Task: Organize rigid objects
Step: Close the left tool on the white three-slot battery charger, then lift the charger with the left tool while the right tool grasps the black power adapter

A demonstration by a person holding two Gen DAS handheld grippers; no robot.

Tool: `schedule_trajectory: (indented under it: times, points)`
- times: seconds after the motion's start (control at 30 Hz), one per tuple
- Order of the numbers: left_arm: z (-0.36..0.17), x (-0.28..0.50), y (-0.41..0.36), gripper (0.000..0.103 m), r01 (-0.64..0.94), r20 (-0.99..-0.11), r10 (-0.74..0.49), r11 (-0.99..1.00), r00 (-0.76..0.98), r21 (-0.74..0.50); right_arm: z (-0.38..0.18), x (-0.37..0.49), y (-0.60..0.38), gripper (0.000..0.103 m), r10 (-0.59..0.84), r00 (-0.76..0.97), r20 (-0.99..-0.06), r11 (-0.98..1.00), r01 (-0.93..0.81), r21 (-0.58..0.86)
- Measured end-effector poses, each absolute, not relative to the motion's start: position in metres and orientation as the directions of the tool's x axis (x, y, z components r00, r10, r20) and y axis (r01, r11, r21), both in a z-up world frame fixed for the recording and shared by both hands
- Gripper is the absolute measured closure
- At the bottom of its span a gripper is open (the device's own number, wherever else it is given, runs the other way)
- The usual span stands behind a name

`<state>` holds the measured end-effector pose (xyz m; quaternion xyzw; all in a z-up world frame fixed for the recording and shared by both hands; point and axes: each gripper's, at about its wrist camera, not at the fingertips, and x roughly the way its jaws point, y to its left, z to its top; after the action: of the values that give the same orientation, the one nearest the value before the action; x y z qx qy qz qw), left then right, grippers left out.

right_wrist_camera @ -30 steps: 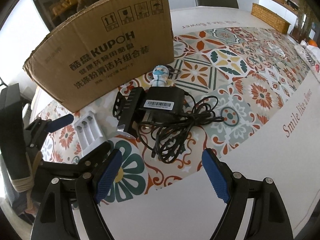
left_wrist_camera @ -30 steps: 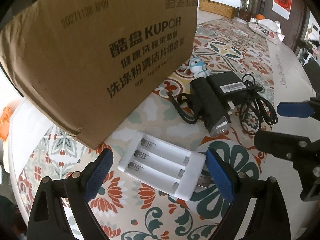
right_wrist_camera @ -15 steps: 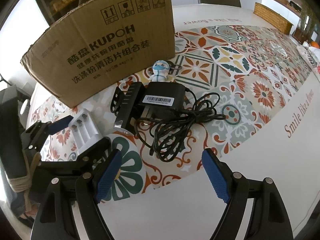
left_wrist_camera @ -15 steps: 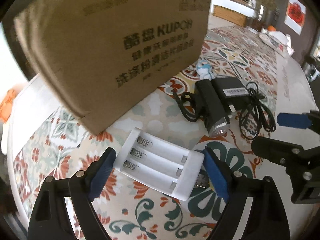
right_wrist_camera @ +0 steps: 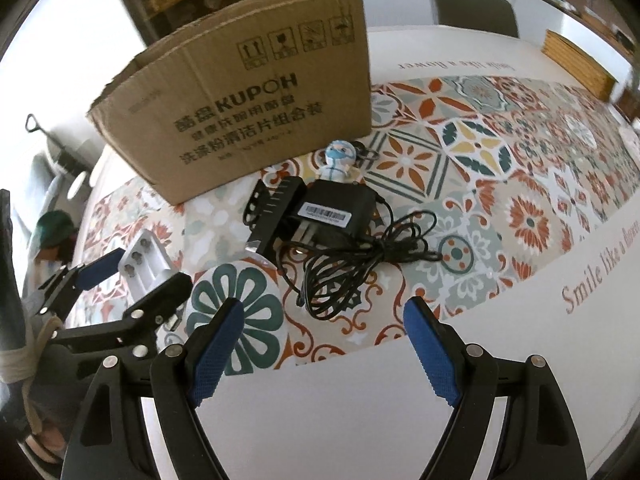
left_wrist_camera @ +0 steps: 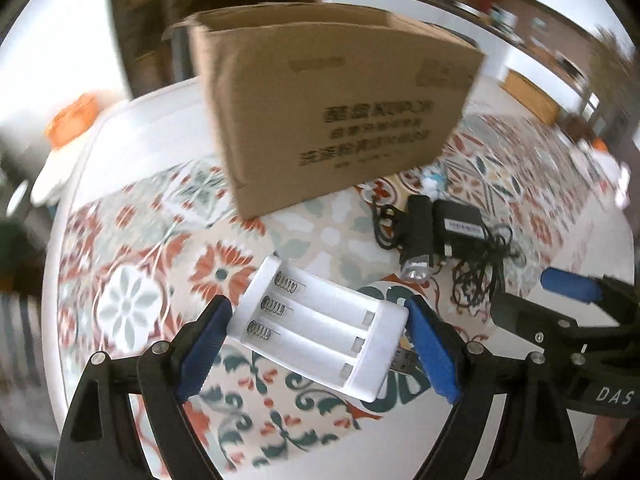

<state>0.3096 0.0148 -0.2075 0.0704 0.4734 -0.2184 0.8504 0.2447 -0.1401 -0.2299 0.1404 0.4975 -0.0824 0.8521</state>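
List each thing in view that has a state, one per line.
cardboard box: top open, upright.
battery charger: slots empty, clamped between the jaws, off the table.
left gripper: shut on the charger.
right gripper: open, empty.
power adapter: unplugged, cord tangled.
flashlight: lying flat.
figurine: upright.

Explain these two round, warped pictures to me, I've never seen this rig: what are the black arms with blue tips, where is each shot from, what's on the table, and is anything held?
No robot here: a person holds a two-finger gripper in each hand, each with a fisheye camera looking along its fingers.

The left camera shows the left gripper shut on a white battery charger, three empty slots up, lifted off the patterned tablecloth. The right gripper is open and empty, low over the table's near edge.

On the table: an open cardboard box, a small masked figurine, a black flashlight, and a black power adapter with a tangled cord.

The left gripper also appears at the left of the right camera's picture.
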Motion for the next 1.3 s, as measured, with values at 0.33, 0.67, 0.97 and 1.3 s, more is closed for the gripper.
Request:
schedule_trajectory:
  times: [0.33, 0.67, 0.97, 1.3]
  points:
    - [-0.191, 0.296, 0.01, 0.015, 0.233, -0.838, -0.247, 0.961, 0.487, -0.149, -0.207, 0.263, -0.157, 0.021, 0.06, 0.543, -0.837, 0.991, 0.069, 0.115]
    - [-0.19, 0.295, -0.006, 0.015, 0.056, -0.841, -0.152, 0.988, 0.519, -0.144, -0.208, 0.293, -0.174, 0.024, 0.137, 0.522, -0.842, 0.99, -0.106, 0.095]
    - [-0.203, 0.29, -0.024, 0.015, -0.011, -0.858, -0.101, 0.992, 0.504, -0.123, -0.237, 0.312, -0.189, 0.038, 0.236, 0.426, -0.873, 0.963, -0.223, 0.151]
    - [-0.214, 0.29, -0.029, 0.015, -0.062, -0.87, -0.066, 0.992, 0.489, -0.11, -0.257, 0.325, -0.183, 0.043, 0.293, 0.384, -0.876, 0.932, -0.318, 0.173]
